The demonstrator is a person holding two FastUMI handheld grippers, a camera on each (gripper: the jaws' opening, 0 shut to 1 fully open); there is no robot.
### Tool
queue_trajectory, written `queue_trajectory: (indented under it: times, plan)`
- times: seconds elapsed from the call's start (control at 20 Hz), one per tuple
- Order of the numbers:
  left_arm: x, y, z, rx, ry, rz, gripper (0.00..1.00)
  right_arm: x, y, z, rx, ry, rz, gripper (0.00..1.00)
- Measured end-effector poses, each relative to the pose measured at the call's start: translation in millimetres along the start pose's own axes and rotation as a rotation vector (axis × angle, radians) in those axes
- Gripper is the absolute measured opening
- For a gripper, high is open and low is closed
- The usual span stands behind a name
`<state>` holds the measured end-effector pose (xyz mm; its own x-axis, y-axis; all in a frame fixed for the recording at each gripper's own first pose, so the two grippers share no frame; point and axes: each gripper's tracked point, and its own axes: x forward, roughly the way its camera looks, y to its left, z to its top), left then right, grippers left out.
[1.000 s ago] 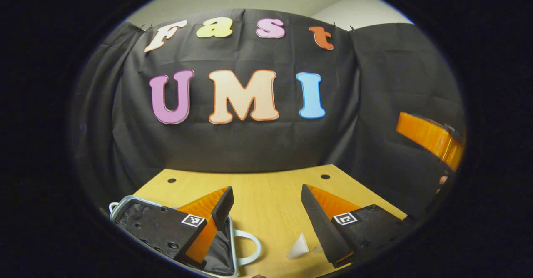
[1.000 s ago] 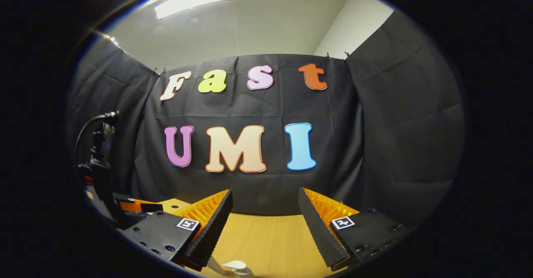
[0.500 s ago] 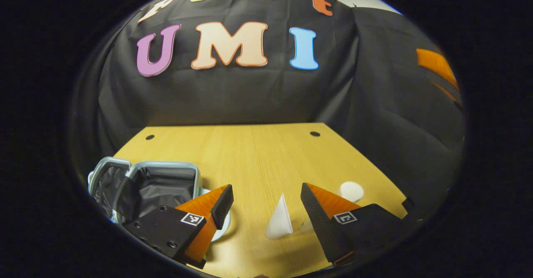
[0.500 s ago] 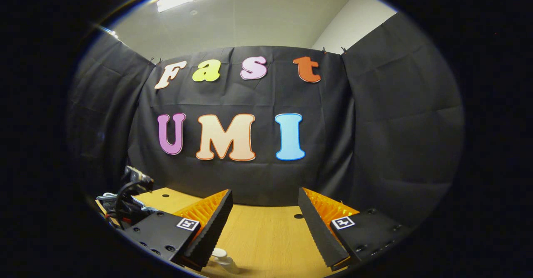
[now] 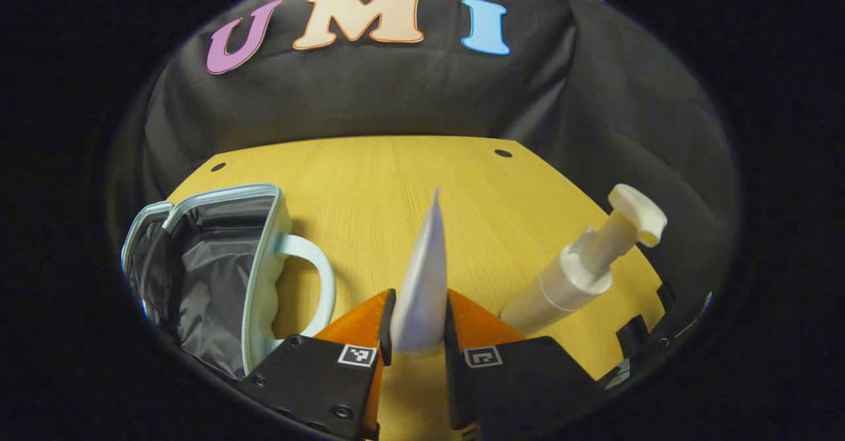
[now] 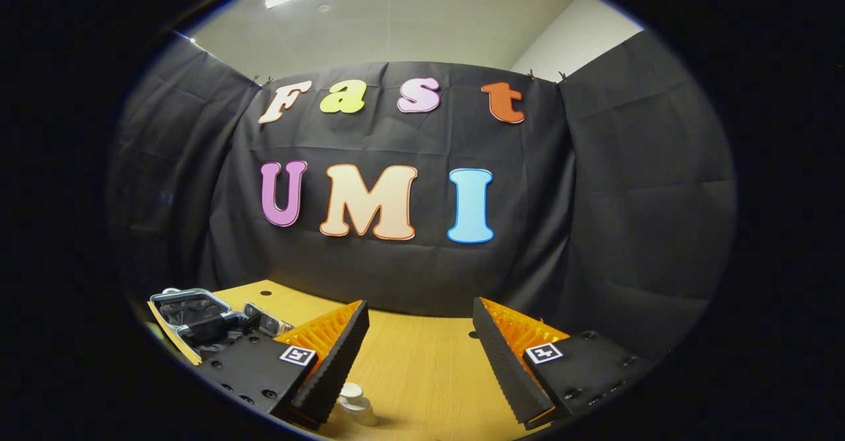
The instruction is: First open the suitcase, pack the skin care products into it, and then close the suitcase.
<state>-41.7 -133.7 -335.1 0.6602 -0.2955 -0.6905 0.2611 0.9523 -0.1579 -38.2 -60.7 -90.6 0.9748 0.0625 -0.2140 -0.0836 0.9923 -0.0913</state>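
Note:
In the left gripper view my left gripper [image 5: 417, 325] is shut on a white squeeze tube [image 5: 422, 276] that stands upright with its flat crimped end up. A pale blue suitcase [image 5: 264, 243] lies open at the left, showing its dark lining and looped handle. A white pump bottle [image 5: 581, 266] stands tilted to the right of the tube. In the right gripper view my right gripper [image 6: 419, 348] is open above the table with nothing between its fingers. The pump bottle's top [image 6: 353, 398] shows just below its left finger. The open suitcase [image 6: 181, 309] lies far left.
The light wooden table [image 5: 383, 170] has small round holes near its far corners and a notched right edge. Black cloth walls close in the back and both sides. The left gripper's body [image 6: 218, 325] shows dark at the left in the right gripper view.
My left gripper dropped toward the table, tilted down and shut on the white tube. The right gripper turned slightly, bringing the suitcase into its view.

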Motion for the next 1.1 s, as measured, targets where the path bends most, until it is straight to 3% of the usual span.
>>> queue_trajectory:
  times: [0.15,0.45,0.9,1.1]
  plan:
    - [-12.2,6.6,9.4,-0.011,0.005,0.004,0.28,4.9,12.8,-6.6,0.013,0.005,0.028,0.99]
    - [-68.9,31.1,73.0,0.012,-0.113,0.045,0.27,25.9,44.7,-49.4,0.052,0.081,0.073,0.99]
    - [-134.2,50.6,117.5,0.022,-0.211,0.088,0.27,29.7,88.5,-159.6,-0.008,0.258,0.146,0.99]
    - [-138.4,73.3,125.9,0.030,-0.215,0.133,0.27,21.7,95.6,-215.4,-0.049,0.344,0.170,0.99]
